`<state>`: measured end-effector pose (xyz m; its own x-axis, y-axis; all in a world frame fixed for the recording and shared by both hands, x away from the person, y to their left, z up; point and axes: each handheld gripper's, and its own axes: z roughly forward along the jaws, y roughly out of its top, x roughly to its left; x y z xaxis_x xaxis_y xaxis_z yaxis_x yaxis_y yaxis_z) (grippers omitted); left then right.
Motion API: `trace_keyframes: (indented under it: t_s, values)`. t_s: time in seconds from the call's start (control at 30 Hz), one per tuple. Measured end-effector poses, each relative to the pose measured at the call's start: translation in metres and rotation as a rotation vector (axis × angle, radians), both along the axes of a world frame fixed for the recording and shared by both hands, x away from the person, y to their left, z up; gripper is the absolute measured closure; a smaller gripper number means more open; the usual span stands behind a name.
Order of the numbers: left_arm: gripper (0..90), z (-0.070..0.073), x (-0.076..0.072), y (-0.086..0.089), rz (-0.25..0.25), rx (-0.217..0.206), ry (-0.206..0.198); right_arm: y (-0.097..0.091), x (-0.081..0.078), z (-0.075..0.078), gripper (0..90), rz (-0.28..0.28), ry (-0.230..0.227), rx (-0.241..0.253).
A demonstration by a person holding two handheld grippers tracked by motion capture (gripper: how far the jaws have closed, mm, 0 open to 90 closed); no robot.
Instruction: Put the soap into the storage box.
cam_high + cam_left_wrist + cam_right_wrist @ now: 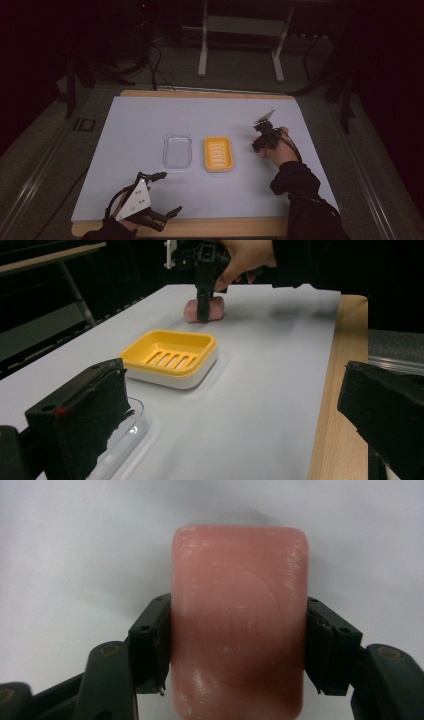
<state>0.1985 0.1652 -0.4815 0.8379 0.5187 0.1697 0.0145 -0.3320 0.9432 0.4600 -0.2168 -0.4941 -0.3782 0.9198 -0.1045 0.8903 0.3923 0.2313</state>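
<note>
A pink soap bar (239,580) is clamped across its width by my right gripper (239,640), whose jaws press on both long sides. In the high view the right gripper (261,145) points down just right of the yellow soap dish (218,153). The left gripper view shows the soap bar (218,306) at the white sheet's surface beyond the slotted yellow dish (170,357), under the right gripper (204,310); touching or just lifted, I cannot tell. My left gripper (172,192) stands open near the front edge, nothing between its jaws (230,415).
A clear shallow plastic tray (177,151) lies left of the yellow dish, close to my left gripper (125,440). A white sheet (150,115) covers a wooden board with its edge showing (345,365). A metal stand (240,30) and cables sit on the floor behind.
</note>
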Motion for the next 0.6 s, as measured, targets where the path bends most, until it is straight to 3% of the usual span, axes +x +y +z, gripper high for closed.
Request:
trace_keyframes:
  t_s: [0.17, 0.33, 0.6]
  values:
    - [0.6, 0.000, 0.000, 0.000, 0.002, 0.001, -0.002, -0.004, 0.000, 0.009, 37.6, -0.049, 0.028, -0.010]
    - [0.6, 0.000, 0.000, -0.001, 0.002, 0.005, -0.002, -0.010, -0.002, 0.021, 37.6, -0.125, 0.039, 0.034]
    - [0.6, 0.001, -0.001, -0.001, 0.004, 0.007, -0.008, -0.001, -0.006, 0.044, 37.6, -0.128, 0.040, 0.036]
